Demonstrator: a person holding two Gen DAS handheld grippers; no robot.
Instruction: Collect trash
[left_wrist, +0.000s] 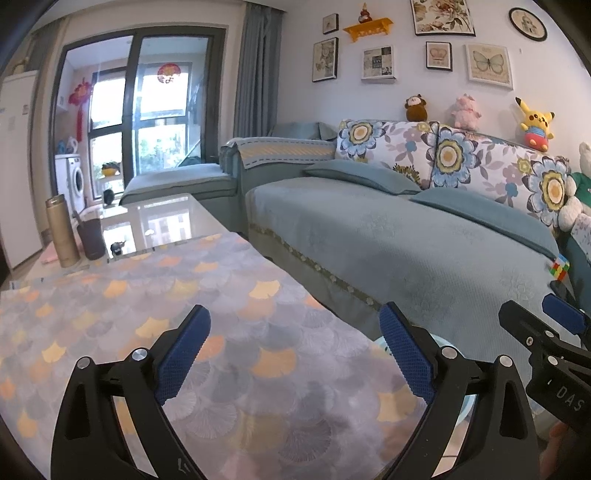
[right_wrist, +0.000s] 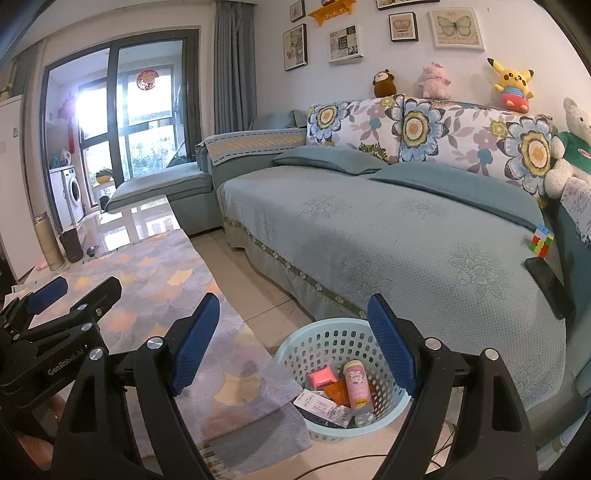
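Both grippers are held side by side and nothing is between their blue pads. On the right wrist view, the right gripper (right_wrist: 293, 343) has its jaws wide apart, and it hangs above the floor, over the near edge of the light blue basket (right_wrist: 325, 339). This basket stands on the tiled floor, between the table with the patterned cloth (right_wrist: 155, 273) and the sofa (right_wrist: 388, 236), just beside the hanging corner of the cloth. Inside the basket lie a pink bottle (right_wrist: 356, 386), a small pink packet (right_wrist: 322, 377), an orange wrapper (right_wrist: 338, 393) and a white printed packet (right_wrist: 323, 408); they touch each other at the bottom.

The left gripper (left_wrist: 293, 354) is also open, with empty jaws, and it is above the cloth on the table. On this view only a small part of the basket rim shows behind its right finger.

At the far end of the table stand a gold flask (left_wrist: 61, 232) and a dark cup (left_wrist: 91, 238), close together. On the sofa seat, near its right end, lie a colour cube (right_wrist: 540, 240) and a black phone (right_wrist: 548, 286).
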